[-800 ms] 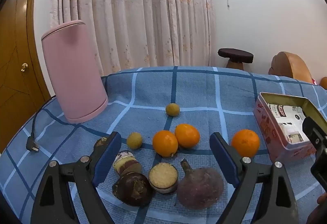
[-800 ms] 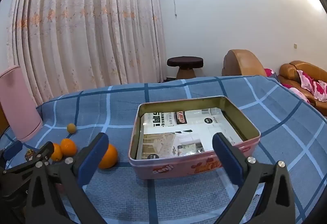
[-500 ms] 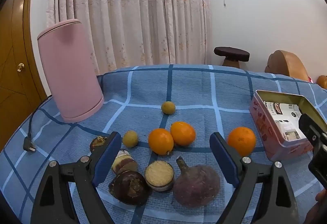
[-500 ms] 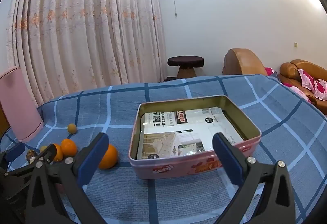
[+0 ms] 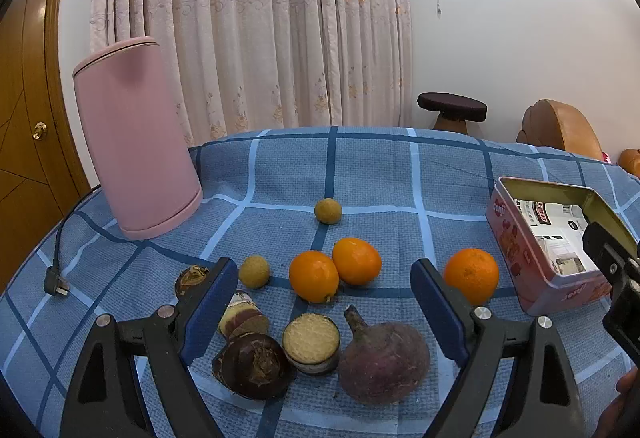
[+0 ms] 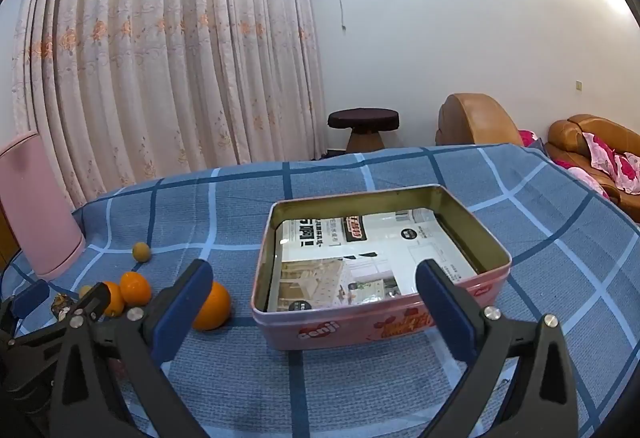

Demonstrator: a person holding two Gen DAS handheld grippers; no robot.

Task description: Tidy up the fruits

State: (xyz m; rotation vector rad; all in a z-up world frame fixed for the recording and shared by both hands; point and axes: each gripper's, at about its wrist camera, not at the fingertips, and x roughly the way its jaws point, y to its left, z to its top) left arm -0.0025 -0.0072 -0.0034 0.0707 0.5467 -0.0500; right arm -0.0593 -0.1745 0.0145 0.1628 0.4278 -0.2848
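Both grippers hang over the blue checked tabletop (image 5: pixel 372 174) with nothing in them. The left gripper (image 5: pixel 324 298) has its fingers wide apart, pointing down at a pile of fruit: 2 oranges (image 5: pixel 314 276) touching each other, a 3rd orange (image 5: pixel 471 274) off toward the tin (image 6: pixel 384 318), 2 small yellowish fruits (image 5: pixel 254 271), and a dark purple root (image 5: pixel 383 356) beside some cut pieces (image 5: pixel 311 342). The right gripper (image 6: pixel 314 300) also has its fingers spread, aimed at the open pink tin, which holds only printed paper. A pink canister (image 5: pixel 136 138) stands at the far left.
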